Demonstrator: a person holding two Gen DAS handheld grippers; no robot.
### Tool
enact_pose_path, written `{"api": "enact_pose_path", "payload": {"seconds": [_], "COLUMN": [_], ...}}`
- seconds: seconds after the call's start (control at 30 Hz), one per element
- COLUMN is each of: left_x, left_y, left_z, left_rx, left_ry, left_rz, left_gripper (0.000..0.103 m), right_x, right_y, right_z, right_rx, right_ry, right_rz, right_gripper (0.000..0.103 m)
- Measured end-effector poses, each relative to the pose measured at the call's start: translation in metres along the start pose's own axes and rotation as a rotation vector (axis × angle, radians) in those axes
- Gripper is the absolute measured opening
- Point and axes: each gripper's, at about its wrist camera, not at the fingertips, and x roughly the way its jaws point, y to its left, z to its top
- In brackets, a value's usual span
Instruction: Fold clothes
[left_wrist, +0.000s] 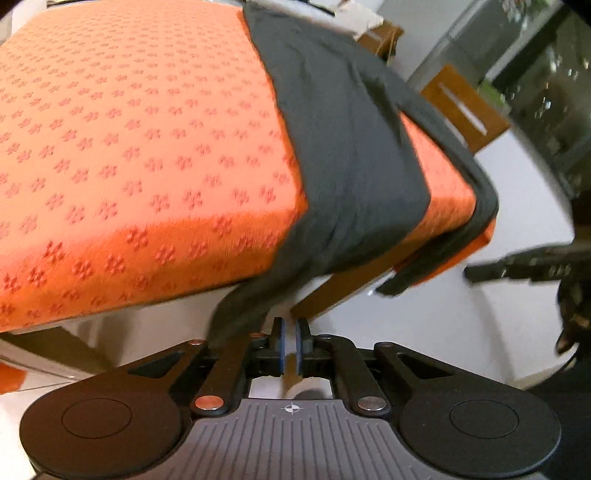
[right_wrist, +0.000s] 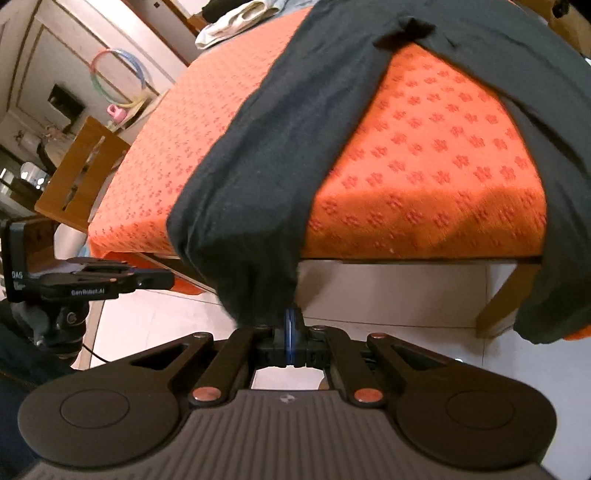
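Note:
A dark grey garment (left_wrist: 351, 147) lies across an orange patterned tablecloth (left_wrist: 129, 129), with two long parts hanging over the table's near edge. In the left wrist view one hanging end drops just left of my left gripper (left_wrist: 290, 332). Its blue pads stand a narrow gap apart, and only floor shows between them. In the right wrist view my right gripper (right_wrist: 291, 325) has its pads pressed together at the bottom of the middle hanging part of the garment (right_wrist: 266, 166). The other part (right_wrist: 554, 221) hangs at the right. The left gripper (right_wrist: 147, 278) shows at the left, below the table edge.
Wooden chairs (right_wrist: 77, 173) (left_wrist: 465, 107) stand beside the table, and a table leg (right_wrist: 498, 306) is at the near right corner. A pile of light clothes (right_wrist: 236, 22) lies at the far end. White floor tiles (right_wrist: 369, 291) run under the table. A coloured hoop (right_wrist: 118, 70) leans on the wall.

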Motion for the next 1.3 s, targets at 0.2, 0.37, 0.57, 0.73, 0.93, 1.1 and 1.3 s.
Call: {"api": "enact_pose_path", "payload": {"seconds": [0.2, 0.37, 0.57, 0.73, 0.93, 1.1, 1.3], "left_x": [-0.014, -0.021, -0.003, 0.022, 0.056, 0.084, 0.115], "left_y": [-0.017, -0.053, -0.109, -0.157, -0.210, -0.238, -0.265], "left_z": [0.002, 0.024, 0.046, 0.060, 0.069, 0.072, 0.072], "left_rx": [0.060, 0.108, 0.094, 0.049, 0.027, 0.014, 0.005], "left_ry": [-0.012, -0.092, -0.144, -0.161, -0.166, -0.166, -0.153], "left_rz": [0.009, 0.010, 0.015, 0.022, 0.036, 0.058, 0.074], "left_gripper": [0.006, 0.008, 0.009, 0.009, 0.010, 0.010, 0.016], "right_x": [-0.028, -0.060, -0.099, -0.123, -0.132, -0.118, -0.102], "right_y": [-0.009, -0.032, -0.083, -0.132, -0.187, -0.221, -0.230], "right_z": [-0.004, 0.002, 0.009, 0.015, 0.024, 0.033, 0.034], "right_rx": [0.015, -0.013, -0.040, -0.082, -0.085, -0.064, -0.022], "right_ry": [-0.081, -0.134, -0.161, -0.162, -0.165, -0.144, -0.098], "right_rz": [-0.035, -0.079, -0.117, -0.182, -0.258, -0.289, -0.285], "right_gripper": [0.005, 0.005, 0.007, 0.011, 0.015, 0.016, 0.021]}}
